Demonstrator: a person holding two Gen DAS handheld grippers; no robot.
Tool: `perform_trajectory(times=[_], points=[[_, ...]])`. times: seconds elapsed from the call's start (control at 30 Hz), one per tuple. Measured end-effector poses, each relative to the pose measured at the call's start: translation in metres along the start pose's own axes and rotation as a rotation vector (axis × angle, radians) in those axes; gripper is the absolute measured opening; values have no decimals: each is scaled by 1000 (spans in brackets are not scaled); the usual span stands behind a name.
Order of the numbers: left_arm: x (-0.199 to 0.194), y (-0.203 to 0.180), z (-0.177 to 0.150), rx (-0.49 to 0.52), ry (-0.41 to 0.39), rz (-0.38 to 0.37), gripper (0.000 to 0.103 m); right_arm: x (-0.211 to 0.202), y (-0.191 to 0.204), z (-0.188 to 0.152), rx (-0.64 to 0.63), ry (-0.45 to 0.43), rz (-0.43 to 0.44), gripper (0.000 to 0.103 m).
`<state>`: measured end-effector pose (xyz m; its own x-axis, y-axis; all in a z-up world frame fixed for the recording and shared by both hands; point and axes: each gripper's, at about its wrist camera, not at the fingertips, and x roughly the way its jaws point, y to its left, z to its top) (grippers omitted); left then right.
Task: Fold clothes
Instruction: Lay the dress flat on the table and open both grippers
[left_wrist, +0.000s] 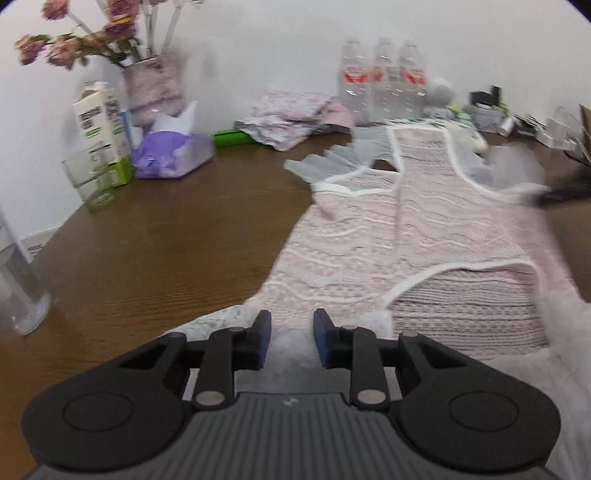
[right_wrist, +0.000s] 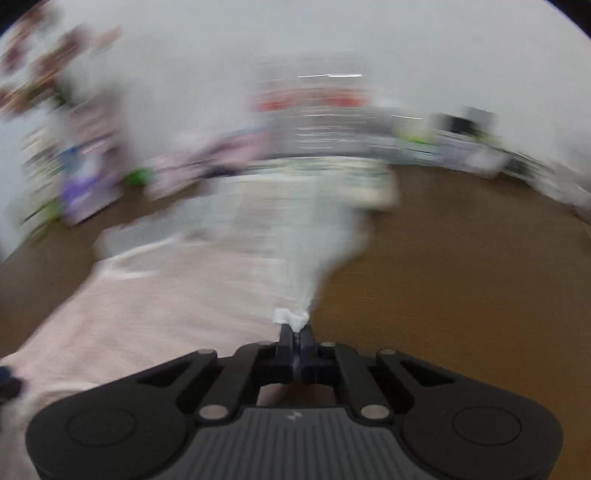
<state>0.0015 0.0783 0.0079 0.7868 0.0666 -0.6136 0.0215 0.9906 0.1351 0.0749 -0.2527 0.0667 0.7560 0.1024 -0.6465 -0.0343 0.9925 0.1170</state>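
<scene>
I seem to be in a home: my dark wooden table (left_wrist: 147, 236) stands against a plain white wall and carries a vase of dried pink flowers (left_wrist: 151, 88), a milk carton (left_wrist: 101, 122), a purple tissue box (left_wrist: 173, 151), three water bottles (left_wrist: 384, 83) and folded laundry (left_wrist: 291, 114).

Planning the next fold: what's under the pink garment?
The pink garment lies on the brown table, with white cloth under its near end. Anything else beneath is covered.
</scene>
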Motion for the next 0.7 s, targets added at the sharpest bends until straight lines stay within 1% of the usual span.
perform_trajectory(times=[0.03, 0.07, 0.1, 0.13, 0.17, 0.2, 0.23, 0.27, 0.3, 0.33, 0.37, 0.4, 0.47, 0.5, 0.53, 0.57, 0.6, 0.63, 0.67, 0.7], points=[[3, 4, 0, -2, -14, -2, 27, -8, -21, -8, 68, 8, -12, 4], [6, 8, -1, -2, -34, -17, 28, -14, -35, -15, 99, 18, -43, 8], [7, 9, -1, 8, -42, -15, 29, -19, -48, -22, 124, 27, -73, 11], [7, 10, 3, 28, -21, 3, 31, -25, -52, -26, 100, 19, -105, 12], [0, 8, 11, 38, 23, 30, 30, -32, -54, -28, 83, 4, -123, 18], [-13, 6, 20, 29, 25, 15, 31, -40, -56, -28, 84, -27, -113, 24], [-35, 2, 26, 15, -24, -46, 42, -45, -55, -27, 92, -61, -70, 26], [-58, -7, 29, 12, -83, -137, 50, -46, -52, -23, 92, -79, -1, 28], [-72, -22, 28, 22, -88, -220, 64, -41, -45, -19, 77, -74, 68, 28], [-85, -36, 28, 32, -92, -303, 68, -32, -36, -14, 46, -68, 117, 28], [-88, -59, 21, 75, -63, -362, 68, -22, -26, -9, 12, -62, 162, 28], [-92, -81, 14, 120, -34, -420, 68, -10, -15, -6, -37, -51, 170, 27], [-90, -120, -3, 232, -9, -413, 65, 13, 3, -1, -127, -10, 168, 26], [-89, -131, -11, 254, -1, -380, 54, 22, 10, 0, -166, 11, 172, 24], [-88, -133, -17, 254, 15, -376, 43, 26, 14, -1, -197, 26, 175, 21], [-87, -136, -23, 253, 31, -372, 41, 31, 18, -3, -227, 39, 178, 18], [-85, -131, -27, 241, 61, -374, 36, 31, 19, -6, -243, 36, 177, 18], [-86, -123, -31, 237, 59, -383, 34, 32, 20, -8, -258, 33, 177, 18], [-87, -115, -35, 233, 57, -392, 34, 29, 19, -9, -261, 35, 182, 15], [-88, -105, -35, 250, 67, -387, 34, 23, 18, -13, -271, 43, 173, 13]])
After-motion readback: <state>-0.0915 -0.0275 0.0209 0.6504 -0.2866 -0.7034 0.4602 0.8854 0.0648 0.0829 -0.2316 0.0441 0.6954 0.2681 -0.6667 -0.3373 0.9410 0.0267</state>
